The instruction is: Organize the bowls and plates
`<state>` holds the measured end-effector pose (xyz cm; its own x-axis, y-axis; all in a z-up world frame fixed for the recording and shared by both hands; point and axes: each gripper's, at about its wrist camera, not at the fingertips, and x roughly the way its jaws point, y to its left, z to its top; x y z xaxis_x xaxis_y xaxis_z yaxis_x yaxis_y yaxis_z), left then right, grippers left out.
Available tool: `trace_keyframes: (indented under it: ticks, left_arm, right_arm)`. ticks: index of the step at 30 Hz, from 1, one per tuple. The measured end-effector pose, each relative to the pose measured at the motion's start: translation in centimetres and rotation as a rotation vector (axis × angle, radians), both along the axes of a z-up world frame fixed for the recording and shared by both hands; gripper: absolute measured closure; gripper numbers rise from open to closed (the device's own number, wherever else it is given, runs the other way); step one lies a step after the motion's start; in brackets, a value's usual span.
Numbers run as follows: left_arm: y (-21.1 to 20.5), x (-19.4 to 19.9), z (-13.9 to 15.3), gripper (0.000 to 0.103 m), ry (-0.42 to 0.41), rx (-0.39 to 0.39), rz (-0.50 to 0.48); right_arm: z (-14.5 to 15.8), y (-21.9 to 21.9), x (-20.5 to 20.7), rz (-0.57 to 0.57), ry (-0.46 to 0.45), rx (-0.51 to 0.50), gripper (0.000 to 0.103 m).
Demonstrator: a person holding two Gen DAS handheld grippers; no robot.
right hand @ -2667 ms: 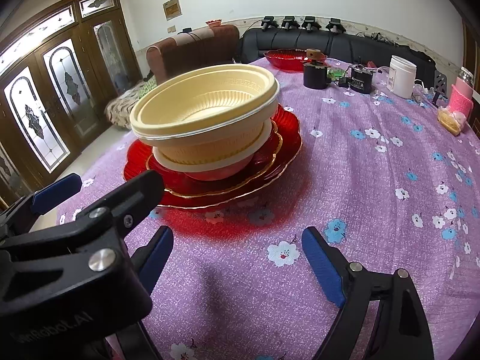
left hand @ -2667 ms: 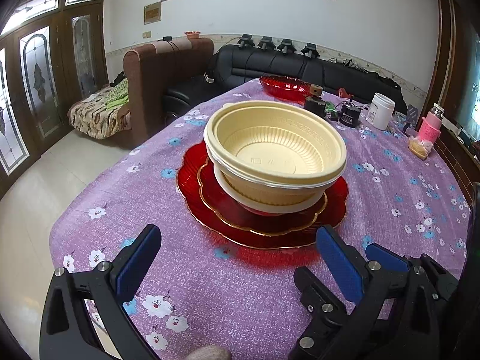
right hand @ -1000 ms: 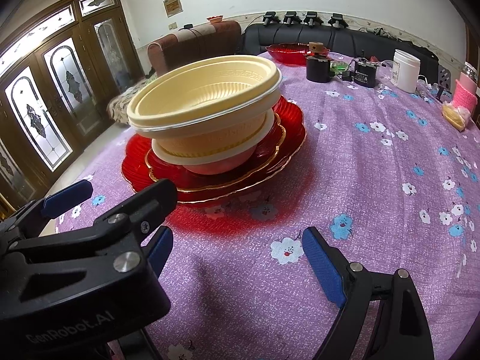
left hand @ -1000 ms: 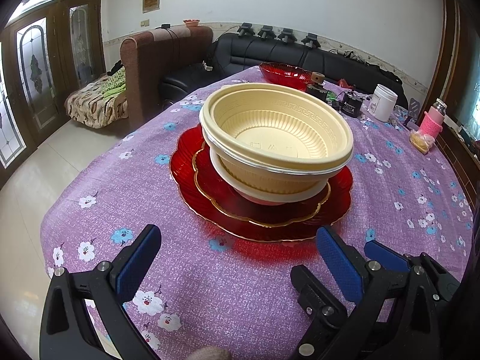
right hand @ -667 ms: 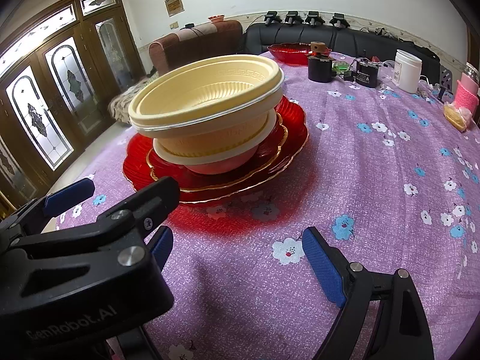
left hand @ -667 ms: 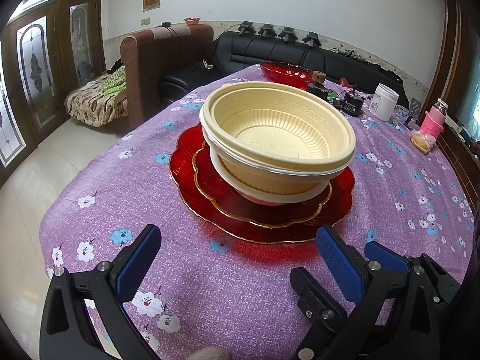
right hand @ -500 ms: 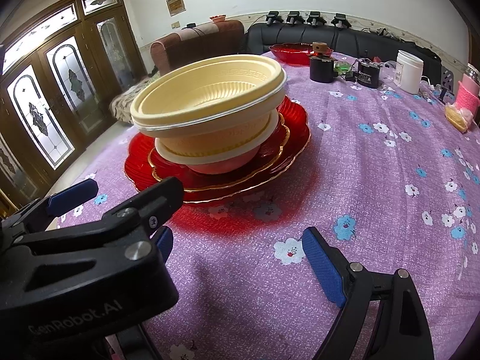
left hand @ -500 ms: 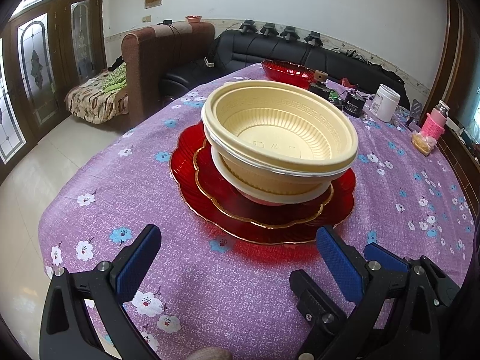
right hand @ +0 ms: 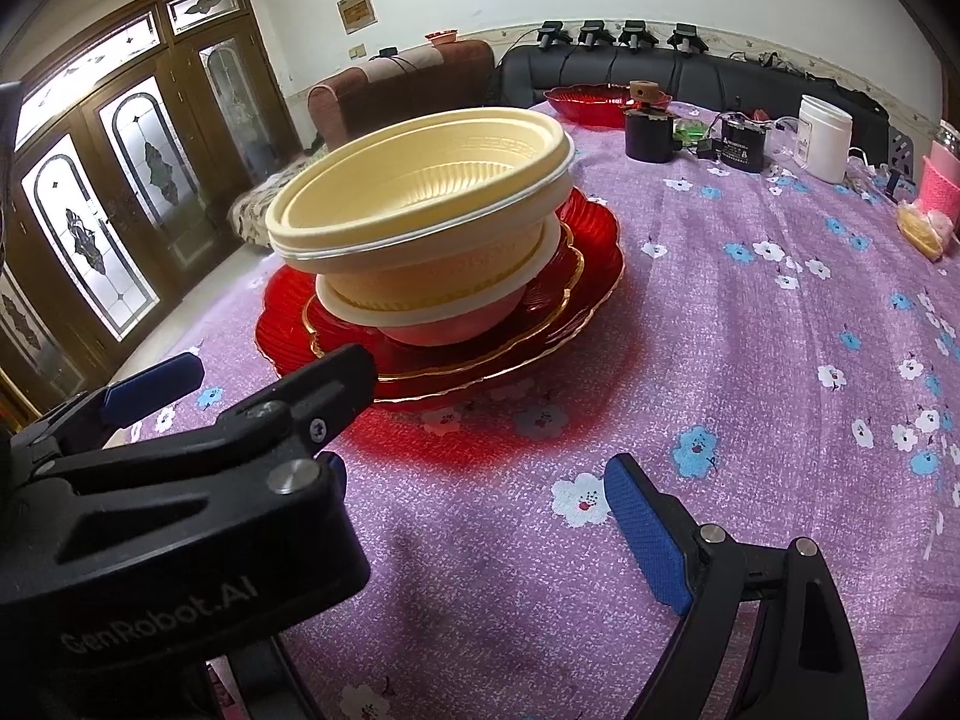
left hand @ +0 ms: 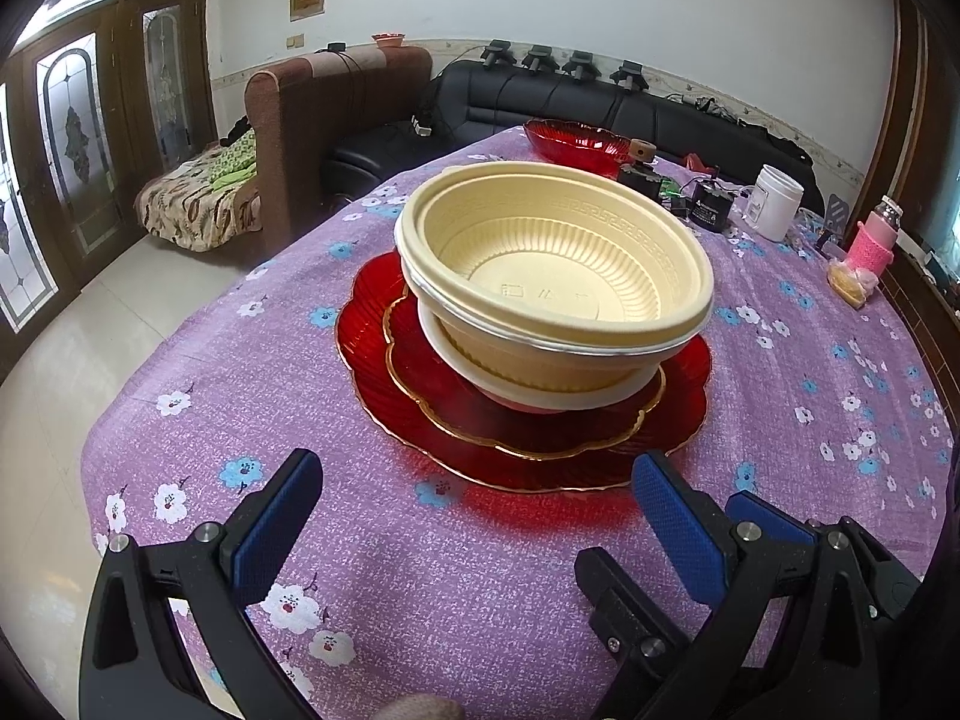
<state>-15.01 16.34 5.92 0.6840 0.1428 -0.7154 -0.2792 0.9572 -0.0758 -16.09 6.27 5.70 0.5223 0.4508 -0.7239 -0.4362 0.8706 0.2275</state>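
Two nested cream plastic bowls (left hand: 558,264) sit inside a white bowl (left hand: 540,399). That bowl rests on a gold-rimmed red plate (left hand: 444,384), which lies on a larger red plate (left hand: 369,324) on the purple flowered tablecloth. My left gripper (left hand: 474,474) hovers just short of the big plate's near edge, open and empty. My right gripper (right hand: 480,474) is open beside it on the right, also empty and short of the cream bowls (right hand: 420,192). In the right wrist view the left gripper's black body (right hand: 180,540) hides most of the right gripper's left finger.
At the table's far end stand a red glass bowl (left hand: 576,141), a black jar (right hand: 651,132), a white jar (left hand: 777,210), a pink-sleeved bottle (left hand: 873,237) and small electronics (left hand: 711,207). The table edge (left hand: 108,414) drops to the floor on the left. Sofas lie beyond.
Since the earliest frames both views have drawn slightly closer to the stack. Over the last second nothing visibly moved, and both grippers stayed open.
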Motion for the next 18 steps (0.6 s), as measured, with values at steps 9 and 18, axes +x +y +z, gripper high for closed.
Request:
trace_keyframes:
  ticks: [9,18]
  left_arm:
    - [0.1,-0.4,0.1,0.000,0.007,0.016,0.014]
    - [-1.0,-0.2,2.2,0.000,-0.022,0.071,0.018]
  right_arm:
    - [-0.1,0.1,0.0,0.022,0.004,0.001,0.012]
    - [1.1,-1.0,-0.3,0.035,-0.024,0.033,0.012]
